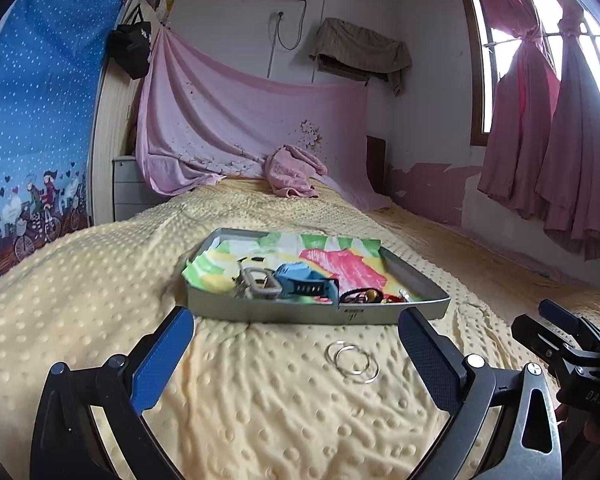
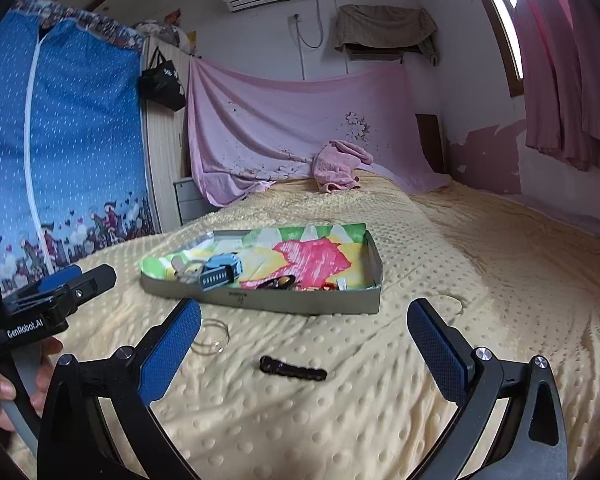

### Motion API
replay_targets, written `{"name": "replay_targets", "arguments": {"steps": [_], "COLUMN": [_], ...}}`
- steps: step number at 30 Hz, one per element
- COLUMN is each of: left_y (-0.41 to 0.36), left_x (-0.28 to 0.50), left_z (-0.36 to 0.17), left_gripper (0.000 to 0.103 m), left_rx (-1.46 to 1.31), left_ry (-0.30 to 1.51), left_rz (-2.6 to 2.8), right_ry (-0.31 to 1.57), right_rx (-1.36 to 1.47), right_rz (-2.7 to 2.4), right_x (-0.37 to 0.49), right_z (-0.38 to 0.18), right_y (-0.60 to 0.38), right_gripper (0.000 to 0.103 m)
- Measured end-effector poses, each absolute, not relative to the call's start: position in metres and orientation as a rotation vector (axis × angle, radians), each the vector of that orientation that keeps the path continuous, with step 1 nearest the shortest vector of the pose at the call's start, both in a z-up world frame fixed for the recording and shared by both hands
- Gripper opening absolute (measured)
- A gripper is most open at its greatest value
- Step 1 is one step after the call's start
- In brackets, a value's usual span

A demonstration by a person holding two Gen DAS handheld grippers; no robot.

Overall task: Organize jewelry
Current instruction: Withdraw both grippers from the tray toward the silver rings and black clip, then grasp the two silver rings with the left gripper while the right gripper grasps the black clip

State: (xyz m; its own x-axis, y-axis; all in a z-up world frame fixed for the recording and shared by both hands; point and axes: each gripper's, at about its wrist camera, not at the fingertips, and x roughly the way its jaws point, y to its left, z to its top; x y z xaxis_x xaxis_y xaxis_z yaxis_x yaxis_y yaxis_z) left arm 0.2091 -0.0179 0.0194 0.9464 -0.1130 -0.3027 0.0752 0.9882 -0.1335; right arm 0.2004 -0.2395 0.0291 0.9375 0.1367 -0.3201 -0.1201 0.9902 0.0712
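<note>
A grey tray (image 1: 300,314) lined with bright paper lies on the yellow bedspread. It holds a blue watch (image 1: 304,280), a grey watch (image 1: 256,280) and dark beaded pieces (image 1: 364,296). Two thin silver hoops (image 1: 352,362) lie on the bedspread in front of the tray, between the fingers of my left gripper (image 1: 296,344), which is open and touches nothing. My right gripper (image 2: 304,344) is open too. A black link bracelet (image 2: 292,368) lies loose on the bedspread between its fingers. The hoops (image 2: 212,336) sit by its left finger. The tray (image 2: 260,300) is just beyond.
A thin bangle (image 2: 448,300) lies on the bedspread right of the tray. A pink towel (image 1: 292,176) sits at the head of the bed, under a hanging pink sheet. A blue patterned curtain (image 1: 32,120) hangs on the left. A person's hand (image 2: 0,392) holds the left gripper's handle.
</note>
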Motion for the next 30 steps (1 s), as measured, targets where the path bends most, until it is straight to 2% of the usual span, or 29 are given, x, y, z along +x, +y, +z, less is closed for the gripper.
{"name": "replay_targets", "arguments": {"steps": [8,19,29,30], "left_y": [-0.018,-0.017,-0.029,-0.031], "left_x": [0.214,0.254,0.282,0.285], "left_z": [0.010,-0.009,-0.018,-0.019], "left_gripper": [0.103,0.103,0.103,0.101], "left_rx": [-0.112,-0.150,-0.099,-0.090], "left_ry": [0.366,0.584,0.698,0.708], "left_rz": [-0.117,-0.159,-0.201,-0.210], "right_ry": [0.336,0.516,0.668,0.676], "right_rx": [0.017,0.079,0.097,0.096], "right_rz": [0.122,0.151,0.196,0.200], "right_x": [0.190,0.228,0.266,0.268], "right_z": [0.027,0.001,-0.027,-0.029], "right_y": [-0.239,-0.249,-0.239,-0.238], "right_gripper": [0.101,0.101,0.101,0.098]}}
